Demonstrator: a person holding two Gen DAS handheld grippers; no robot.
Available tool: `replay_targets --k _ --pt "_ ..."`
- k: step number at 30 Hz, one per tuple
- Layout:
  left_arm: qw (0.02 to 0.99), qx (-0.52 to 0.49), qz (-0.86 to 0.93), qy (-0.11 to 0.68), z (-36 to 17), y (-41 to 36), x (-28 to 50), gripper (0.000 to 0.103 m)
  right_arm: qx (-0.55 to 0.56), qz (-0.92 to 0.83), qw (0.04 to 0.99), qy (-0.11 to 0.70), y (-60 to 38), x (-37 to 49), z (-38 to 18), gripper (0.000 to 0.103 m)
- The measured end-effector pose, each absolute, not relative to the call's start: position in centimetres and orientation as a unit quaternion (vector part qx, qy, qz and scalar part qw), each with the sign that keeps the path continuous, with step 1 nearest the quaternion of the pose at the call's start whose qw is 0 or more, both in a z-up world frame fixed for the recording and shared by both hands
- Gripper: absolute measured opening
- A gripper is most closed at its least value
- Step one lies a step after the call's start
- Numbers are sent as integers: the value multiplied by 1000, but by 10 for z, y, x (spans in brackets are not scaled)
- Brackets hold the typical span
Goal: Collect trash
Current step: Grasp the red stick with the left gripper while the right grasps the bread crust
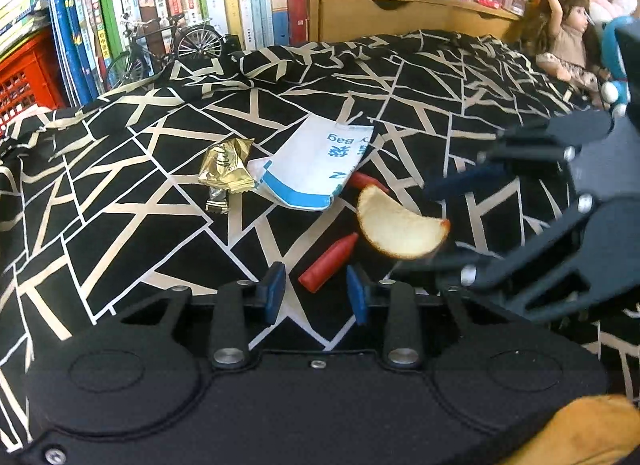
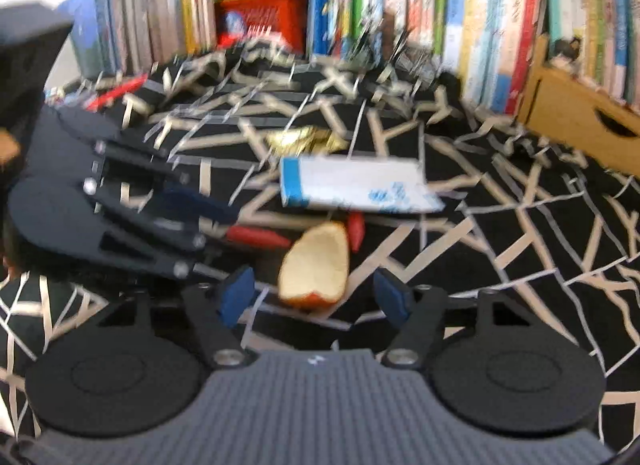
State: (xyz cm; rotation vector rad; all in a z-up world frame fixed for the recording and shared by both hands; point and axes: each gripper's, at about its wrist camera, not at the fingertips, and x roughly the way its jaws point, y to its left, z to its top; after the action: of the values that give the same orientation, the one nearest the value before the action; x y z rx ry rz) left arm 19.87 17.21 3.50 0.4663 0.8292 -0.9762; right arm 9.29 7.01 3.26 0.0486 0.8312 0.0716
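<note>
L gripper (image 1: pixel 316 293) narrow round crayon (image 1: pixel 329 262), R gripper (image 2: pixel 316 297) wide round peel (image 2: pixel 315 267), neither gripped; best squeezed mid-body, pads level.

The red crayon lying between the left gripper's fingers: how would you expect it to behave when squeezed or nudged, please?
The red crayon looks stiff, so it should hold its shape. Its round tapered body may roll or pivot on the soft patterned bedspread. It looks waxy, so it might slip between the fingers.
</note>
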Motion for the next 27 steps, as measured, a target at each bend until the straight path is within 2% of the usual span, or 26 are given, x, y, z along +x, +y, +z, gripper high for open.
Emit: replay_targets --k 4,10,16,27 --pt "774 215 -455 385 35 170 204 26 18 25 913 407 71 89 30 40" --pt "789 227 -435 370 33 170 198 11 38 5 915 402 66 83 30 39" --pt "802 271 -420 327 31 163 172 10 21 15 928 372 69 68 52 39" --pt "842 223 -380 313 50 184 145 10 23 3 933 358 71 41 73 39"
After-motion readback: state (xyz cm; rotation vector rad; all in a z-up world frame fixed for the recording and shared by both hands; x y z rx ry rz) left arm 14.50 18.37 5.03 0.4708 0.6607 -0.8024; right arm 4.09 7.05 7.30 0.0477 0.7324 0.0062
